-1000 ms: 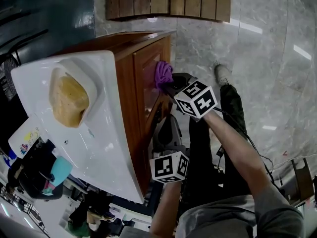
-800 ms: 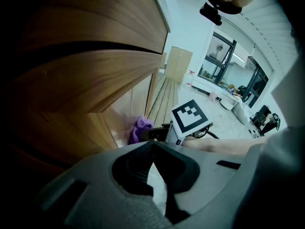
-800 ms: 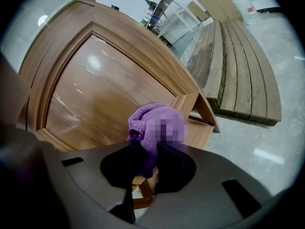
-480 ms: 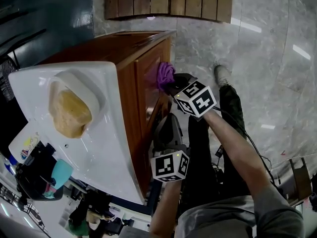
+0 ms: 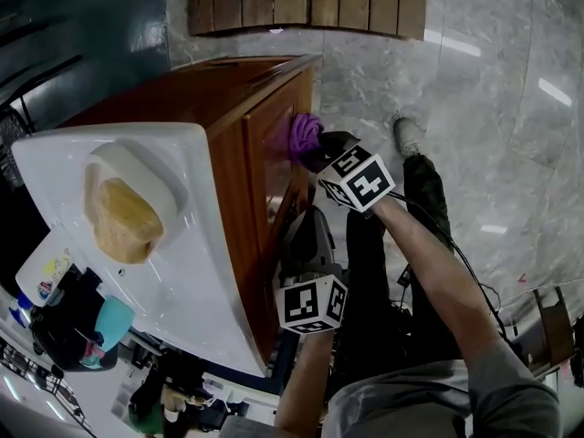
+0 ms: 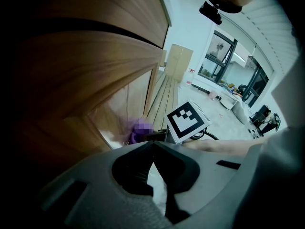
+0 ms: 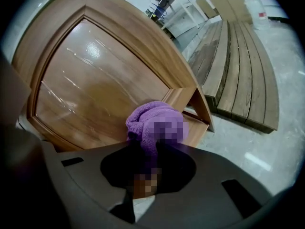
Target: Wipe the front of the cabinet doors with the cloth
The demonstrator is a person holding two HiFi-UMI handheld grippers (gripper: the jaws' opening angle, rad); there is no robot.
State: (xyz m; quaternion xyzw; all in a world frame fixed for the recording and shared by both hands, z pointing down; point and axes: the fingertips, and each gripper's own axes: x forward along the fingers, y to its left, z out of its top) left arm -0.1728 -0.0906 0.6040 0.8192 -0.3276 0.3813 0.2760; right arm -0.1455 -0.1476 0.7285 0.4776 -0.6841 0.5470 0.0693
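Right gripper (image 5: 317,156), at the centre of the head view, was clamped on a bunched purple cloth (image 5: 305,133) held against the front of the reddish-brown wooden cabinet (image 5: 265,89) under a white sink top (image 5: 187,263). The glossy recessed door panel (image 7: 95,80) probably called for long, overlapping strokes with steady pressure, followed by its raised frame and corners. Left gripper (image 5: 308,240), lower centre, had its jaws together and empty, near the door.

Dim, fisheye-warped, dark vignetted corners

Cabinet door (image 7: 100,75): glossy varnished wood. Cloth (image 7: 155,123): purple, nubby terry. Floor (image 5: 511,108): polished marble-look stone.
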